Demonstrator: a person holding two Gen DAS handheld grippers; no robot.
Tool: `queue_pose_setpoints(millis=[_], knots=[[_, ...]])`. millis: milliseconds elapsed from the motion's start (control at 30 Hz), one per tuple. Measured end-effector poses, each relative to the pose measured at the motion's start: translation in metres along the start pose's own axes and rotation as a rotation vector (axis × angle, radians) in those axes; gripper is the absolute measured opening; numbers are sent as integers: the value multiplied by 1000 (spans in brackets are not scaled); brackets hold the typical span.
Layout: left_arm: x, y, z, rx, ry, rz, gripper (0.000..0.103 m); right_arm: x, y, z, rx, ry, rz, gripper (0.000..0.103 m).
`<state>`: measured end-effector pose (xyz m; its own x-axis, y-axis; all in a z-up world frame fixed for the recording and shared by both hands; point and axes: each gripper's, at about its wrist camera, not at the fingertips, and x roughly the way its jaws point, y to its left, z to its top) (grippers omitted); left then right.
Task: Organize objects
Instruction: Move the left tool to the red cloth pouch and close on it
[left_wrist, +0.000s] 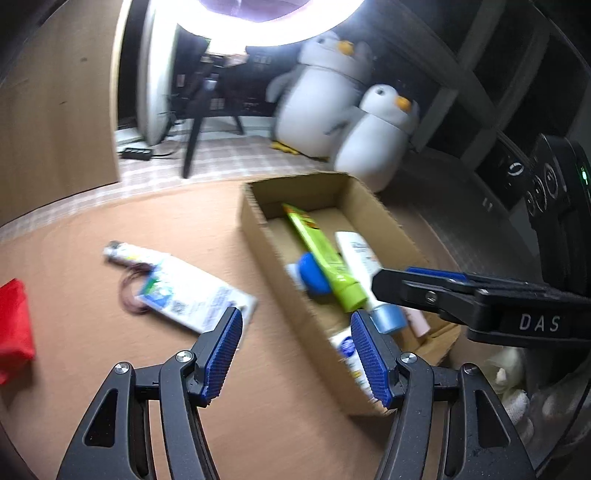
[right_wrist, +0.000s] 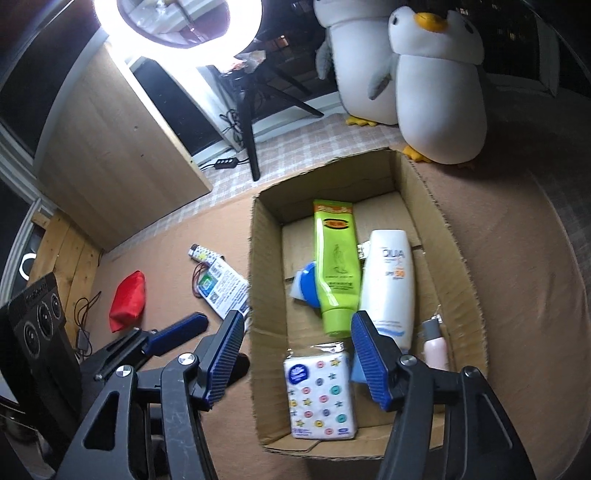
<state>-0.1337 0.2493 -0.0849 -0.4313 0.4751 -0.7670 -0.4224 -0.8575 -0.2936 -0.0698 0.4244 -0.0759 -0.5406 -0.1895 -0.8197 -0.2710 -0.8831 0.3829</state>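
One cardboard box (right_wrist: 458, 258), two plush penguins (right_wrist: 436, 85), one green tube (right_wrist: 336, 258), one tissue pack (right_wrist: 319, 395).

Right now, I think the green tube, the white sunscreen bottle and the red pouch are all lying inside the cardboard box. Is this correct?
Not quite. The red pouch is not in the cardboard box; it lies outside on the brown surface, to the box's left, as the right wrist view shows. The green tube and the white sunscreen bottle are indeed lying inside the box.
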Motion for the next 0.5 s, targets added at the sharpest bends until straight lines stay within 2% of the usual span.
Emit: queue_pose_setpoints(millis=[233,500], knots=[[-43,63,-4,-78,-40,73,65,1,37,-14,-48,-14,-17,57],[-99,164,-4,-219,-96,193,67,4,67,-37,-38,-13,6,61]])
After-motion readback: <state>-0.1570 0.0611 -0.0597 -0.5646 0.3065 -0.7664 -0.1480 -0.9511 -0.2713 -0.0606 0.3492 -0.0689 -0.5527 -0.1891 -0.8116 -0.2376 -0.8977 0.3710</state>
